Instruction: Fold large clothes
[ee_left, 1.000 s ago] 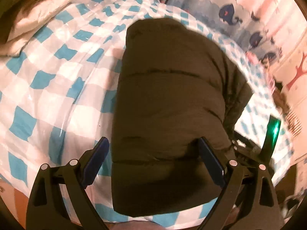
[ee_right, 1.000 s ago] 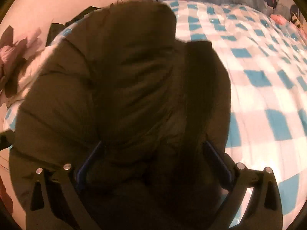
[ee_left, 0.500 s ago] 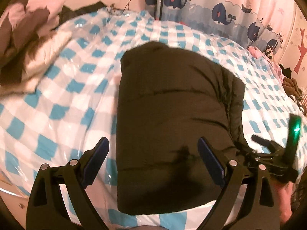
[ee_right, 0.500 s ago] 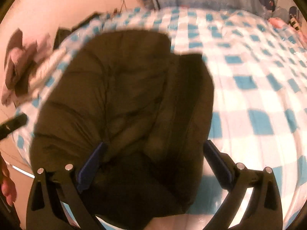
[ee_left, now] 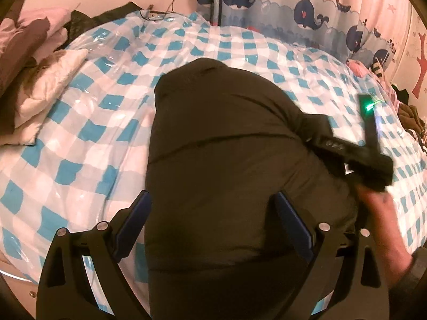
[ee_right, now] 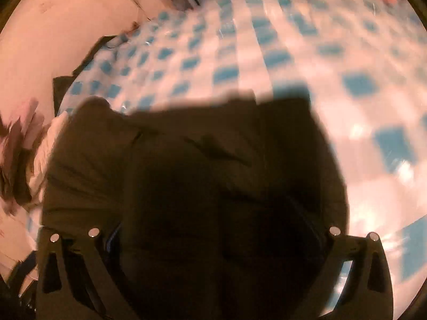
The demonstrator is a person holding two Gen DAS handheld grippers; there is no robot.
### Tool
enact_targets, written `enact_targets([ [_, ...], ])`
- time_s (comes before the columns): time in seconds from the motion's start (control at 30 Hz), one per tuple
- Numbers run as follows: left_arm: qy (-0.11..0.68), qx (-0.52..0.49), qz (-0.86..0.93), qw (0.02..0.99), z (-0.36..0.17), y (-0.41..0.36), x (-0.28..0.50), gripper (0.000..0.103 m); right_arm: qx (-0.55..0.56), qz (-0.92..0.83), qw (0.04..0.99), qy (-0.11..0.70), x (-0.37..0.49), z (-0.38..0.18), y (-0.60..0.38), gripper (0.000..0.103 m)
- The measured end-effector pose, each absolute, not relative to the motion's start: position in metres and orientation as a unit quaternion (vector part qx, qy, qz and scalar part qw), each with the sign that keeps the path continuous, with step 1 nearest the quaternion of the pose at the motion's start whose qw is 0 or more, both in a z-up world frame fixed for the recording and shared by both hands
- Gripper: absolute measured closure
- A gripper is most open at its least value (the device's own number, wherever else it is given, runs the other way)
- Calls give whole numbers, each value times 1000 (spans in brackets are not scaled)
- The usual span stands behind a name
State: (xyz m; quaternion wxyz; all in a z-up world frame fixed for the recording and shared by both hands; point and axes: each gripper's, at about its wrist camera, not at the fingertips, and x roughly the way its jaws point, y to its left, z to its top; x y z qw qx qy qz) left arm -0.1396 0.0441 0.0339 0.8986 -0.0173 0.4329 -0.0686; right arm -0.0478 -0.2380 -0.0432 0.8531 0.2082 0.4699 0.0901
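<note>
blue-checked bedspread (ee_left: 88, 138) carries the folded dark jacket (ee_left: 226, 176). left gripper (ee_left: 213, 226) gapes wide above it; only this view shows the right gripper (ee_left: 344, 146), whose finger spread i cannot tell.

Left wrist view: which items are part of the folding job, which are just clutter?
Job:
dark puffer jacket, folded on the checked bed cover
left tongs, open above it
right tongs, at its right side

Clutter:
pile of pale bedding
whale curtain
</note>
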Motion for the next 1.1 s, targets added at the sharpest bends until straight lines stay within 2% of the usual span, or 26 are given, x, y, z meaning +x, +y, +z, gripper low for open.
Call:
enact_targets([
  [0.17, 434, -9, -66, 898, 36, 41, -140, 13, 173, 83, 871, 452, -72, -18, -239, 5],
  [0.33, 432, -14, -64, 900, 44, 40, -150, 13, 98, 80, 905, 407, -143, 21, -228, 5],
  [0.43, 439, -20, -66, 896, 46, 37, -154, 13, 47, 89, 881, 462, -157, -7, -209, 5],
  [0.5, 447, -24, -68, 892, 49, 36, -159, 13, 61, 97, 868, 484, -159, -16, -210, 5],
  [0.83, 427, -15, -44, 903, 79, 48, -195, 13, 12, 46, 914, 403, -231, 81, -192, 5],
  [1.1, 436, 16, -52, 898, 88, 42, -216, 13, 17, 24, 885, 465, -245, 90, -181, 5],
])
